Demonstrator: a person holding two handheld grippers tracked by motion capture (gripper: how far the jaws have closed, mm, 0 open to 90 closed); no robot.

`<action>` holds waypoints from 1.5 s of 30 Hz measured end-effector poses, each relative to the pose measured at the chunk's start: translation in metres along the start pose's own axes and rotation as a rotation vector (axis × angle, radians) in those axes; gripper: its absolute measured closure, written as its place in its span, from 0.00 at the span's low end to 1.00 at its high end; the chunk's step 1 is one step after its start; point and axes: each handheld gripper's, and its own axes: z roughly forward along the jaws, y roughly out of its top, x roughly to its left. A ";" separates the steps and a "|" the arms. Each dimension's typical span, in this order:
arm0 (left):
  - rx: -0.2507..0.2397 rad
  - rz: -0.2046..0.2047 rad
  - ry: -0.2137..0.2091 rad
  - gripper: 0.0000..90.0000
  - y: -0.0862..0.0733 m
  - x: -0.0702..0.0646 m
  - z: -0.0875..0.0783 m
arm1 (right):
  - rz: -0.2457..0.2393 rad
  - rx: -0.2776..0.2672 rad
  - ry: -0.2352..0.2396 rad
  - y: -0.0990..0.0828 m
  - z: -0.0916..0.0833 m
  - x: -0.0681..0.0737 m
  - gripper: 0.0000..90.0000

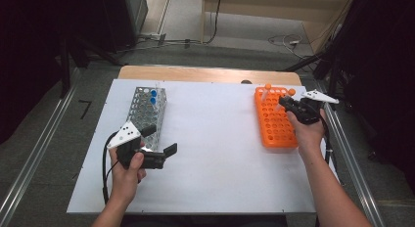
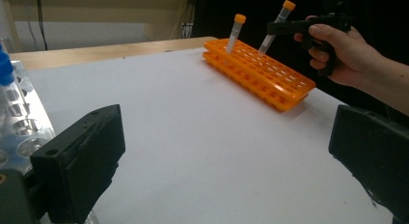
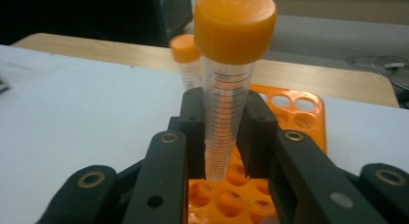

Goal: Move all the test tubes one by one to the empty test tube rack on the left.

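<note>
Right gripper view: the right gripper (image 3: 224, 137) pinches an orange-capped tube (image 3: 226, 89), its tip just above the orange rack (image 3: 289, 108) near the table's far right corner.
Next, I judge, it must carry the tube clear toward the metal rack (image 1: 147, 112); the left gripper (image 1: 164, 144) waits spread wide.

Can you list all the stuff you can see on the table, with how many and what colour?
Table top: one, white, with a wooden edge at the far side.
Orange rack: one, orange plastic with many holes, right side of the table.
Held tube: one, clear with an orange cap, gripped over the orange rack, its tip just above the holes.
Standing tube: one, clear with an orange cap, upright in the far end of the orange rack.
Metal rack: one, silver, left side of the table.
Blue-capped tubes: two, in the far end of the metal rack.
Right gripper: black, shut on the held tube.
Left gripper: black, open, beside the metal rack.
</note>
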 end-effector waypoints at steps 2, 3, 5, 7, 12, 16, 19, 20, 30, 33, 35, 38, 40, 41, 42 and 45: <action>0.001 0.006 -0.007 0.00 0.001 -0.002 0.002 | -0.010 -0.009 0.033 0.001 -0.006 0.006 0.80; -0.002 0.008 -0.013 0.00 0.001 -0.003 0.003 | -0.008 -0.016 0.060 0.001 -0.010 0.009 0.80; 0.004 0.019 -0.023 0.00 0.002 -0.005 0.005 | -0.015 -0.027 0.096 0.000 -0.016 0.016 0.80; 0.003 0.024 -0.032 0.00 0.003 -0.007 0.007 | -0.021 -0.025 0.127 -0.002 -0.020 0.023 0.80; 0.008 0.036 -0.052 0.00 0.005 -0.011 0.012 | -0.043 -0.022 0.207 -0.012 -0.032 0.042 0.80; 0.008 0.041 -0.067 0.00 0.007 -0.015 0.016 | -0.045 -0.017 0.258 -0.021 -0.039 0.054 0.80; 0.011 0.050 -0.080 0.00 0.009 -0.018 0.021 | -0.060 -0.007 0.295 -0.028 -0.043 0.063 0.80; 0.011 0.054 -0.085 0.00 0.010 -0.019 0.022 | -0.064 -0.003 0.309 -0.031 -0.044 0.067 0.80; 0.026 0.072 -0.130 0.02 0.011 -0.033 0.038 | -0.103 0.028 0.462 -0.046 -0.050 0.106 0.80; 0.031 0.070 -0.150 0.03 0.009 -0.038 0.041 | -0.125 0.031 0.492 -0.046 -0.052 0.117 0.80; 0.032 0.072 -0.159 0.04 0.009 -0.041 0.044 | -0.137 0.035 0.510 -0.047 -0.053 0.124 0.80; 0.052 0.085 -0.150 0.13 0.008 -0.048 0.049 | -0.152 0.052 0.536 -0.050 -0.053 0.134 0.80; 0.060 0.092 -0.167 0.20 0.007 -0.053 0.052 | -0.166 0.063 0.551 -0.052 -0.052 0.141 0.80; 0.066 0.099 -0.186 0.23 0.006 -0.055 0.054 | -0.171 0.067 0.559 -0.053 -0.051 0.144 0.80; 0.070 0.106 -0.204 0.27 0.006 -0.057 0.055 | -0.178 0.074 0.568 -0.053 -0.051 0.148 0.80; 0.070 0.112 -0.231 0.37 0.006 -0.062 0.059 | -0.200 0.085 0.587 -0.055 -0.049 0.158 0.80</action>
